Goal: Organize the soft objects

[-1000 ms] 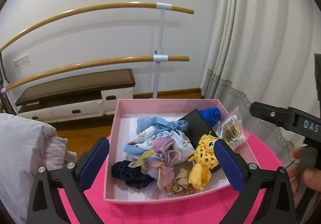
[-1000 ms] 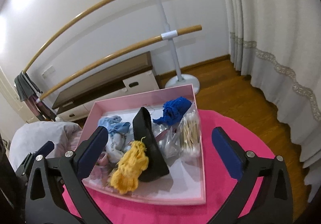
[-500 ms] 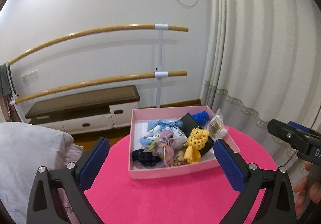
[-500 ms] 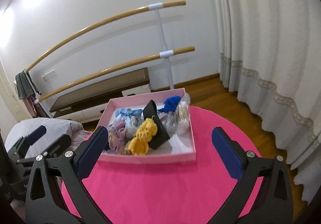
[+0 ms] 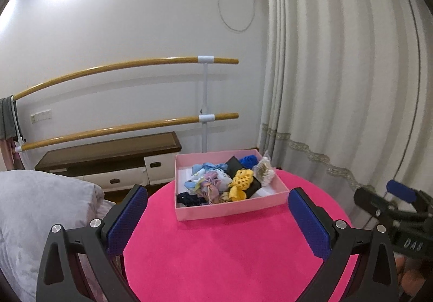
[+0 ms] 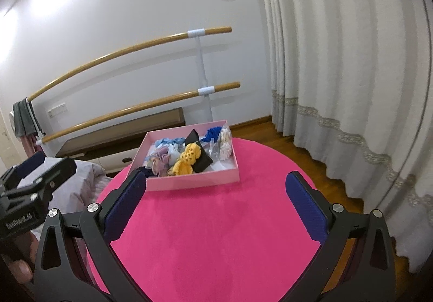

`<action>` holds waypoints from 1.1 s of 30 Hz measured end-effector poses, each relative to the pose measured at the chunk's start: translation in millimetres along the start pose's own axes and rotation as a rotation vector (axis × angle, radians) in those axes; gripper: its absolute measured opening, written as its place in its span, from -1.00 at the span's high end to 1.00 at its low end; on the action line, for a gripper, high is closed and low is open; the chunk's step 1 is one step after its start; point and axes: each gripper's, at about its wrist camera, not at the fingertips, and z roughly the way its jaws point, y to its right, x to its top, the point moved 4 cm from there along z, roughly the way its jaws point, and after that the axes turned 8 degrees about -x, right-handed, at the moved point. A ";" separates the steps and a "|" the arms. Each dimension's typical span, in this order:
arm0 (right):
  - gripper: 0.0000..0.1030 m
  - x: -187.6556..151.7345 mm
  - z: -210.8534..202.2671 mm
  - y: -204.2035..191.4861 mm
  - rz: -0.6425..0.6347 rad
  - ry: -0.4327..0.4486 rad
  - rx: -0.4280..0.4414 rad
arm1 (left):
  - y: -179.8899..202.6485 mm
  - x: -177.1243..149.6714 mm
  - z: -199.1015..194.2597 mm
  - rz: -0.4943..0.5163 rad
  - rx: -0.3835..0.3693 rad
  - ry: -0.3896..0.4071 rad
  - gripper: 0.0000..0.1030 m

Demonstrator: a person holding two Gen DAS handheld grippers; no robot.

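Observation:
A pink box [image 5: 230,212] [image 6: 194,182] sits at the far side of a round pink table [image 5: 216,253] [image 6: 216,220]. It holds soft items: a yellow crochet piece [image 5: 240,182] [image 6: 188,158], a purple scrunchie [image 5: 211,185] [image 6: 161,155], a dark navy scrunchie [image 5: 188,198], a light blue bow [image 5: 209,166], a blue piece [image 5: 249,159] [image 6: 212,133], a black pouch [image 5: 234,165] [image 6: 199,150] and a bag of cotton swabs [image 5: 263,172] [image 6: 226,143]. My left gripper [image 5: 217,218] and right gripper [image 6: 215,201] are open, empty, well back from the box.
A ballet barre [image 5: 205,115] and a low cabinet [image 5: 108,161] stand behind the table. White curtains [image 5: 338,85] hang at the right. A grey pillow [image 5: 35,215] lies left of the table. Wooden floor [image 6: 311,145] shows at the right.
Both grippers have pulled back and up from the box, which now looks small and far. Both stay open and empty. The box contents have not moved.

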 end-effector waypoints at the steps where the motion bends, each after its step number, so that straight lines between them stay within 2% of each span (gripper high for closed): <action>1: -1.00 -3.2 -7.2 -1.0 -0.002 0.008 -0.003 | 1.3 -3.2 -8.5 0.002 0.000 0.004 -1.00; 7: -1.00 -18.7 -40.6 -9.6 -0.028 0.046 -0.032 | 7.4 -16.5 -49.6 -0.003 0.006 0.011 -1.00; 14: -1.00 -23.1 -59.2 -12.6 -0.040 0.076 -0.057 | 14.3 -26.8 -79.9 -0.001 0.027 0.011 -1.00; 23: -1.00 -24.4 -64.4 -7.6 -0.026 0.086 -0.069 | 15.9 -29.1 -99.4 -0.020 -0.005 -0.005 -1.00; 27: -1.00 -25.7 -64.9 -7.4 -0.026 0.088 -0.066 | 15.1 -25.9 -101.4 -0.014 0.008 0.001 -1.00; 33: -1.00 -26.8 -65.9 -6.3 -0.024 0.090 -0.068 | 12.7 -23.0 -98.9 -0.028 -0.012 0.000 -1.00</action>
